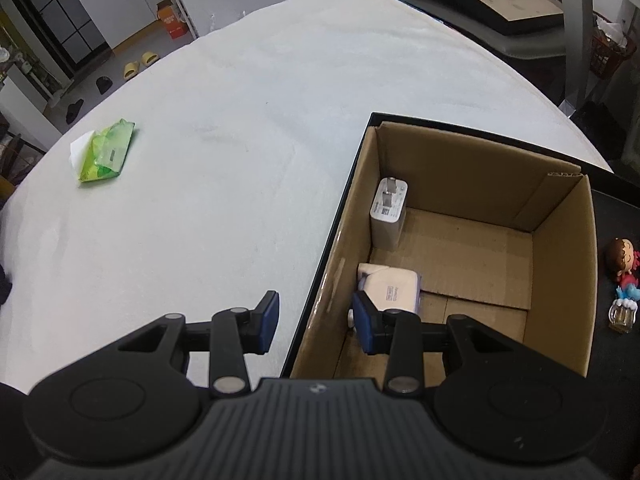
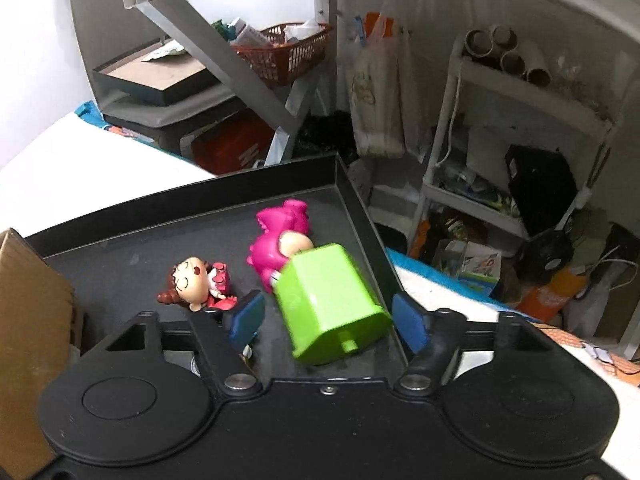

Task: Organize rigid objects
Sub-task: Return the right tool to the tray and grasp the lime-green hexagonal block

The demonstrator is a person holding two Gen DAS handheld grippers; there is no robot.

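An open cardboard box (image 1: 560, 264) holds a white charger (image 1: 388, 208) standing on end against its left wall and a white adapter (image 1: 394, 290) lying in front of it. My left gripper (image 1: 316, 324) is open and straddles that left wall, one finger inside the box by the adapter. In the right wrist view a black tray (image 2: 360, 208) carries a green plastic block (image 2: 328, 304), a pink figure (image 2: 280, 240) and a red-dressed doll (image 2: 196, 284). My right gripper (image 2: 328, 324) is open, the green block lying tilted between its fingers with gaps on both sides.
A green tissue pack (image 1: 106, 154) lies on the white table (image 1: 240, 120) at the left. The doll (image 1: 624, 264) and a tiny glass mug (image 1: 622, 314) lie right of the box. The cardboard box's corner (image 2: 24, 300) borders the tray. Shelves (image 2: 500, 120) and clutter stand beyond the tray.
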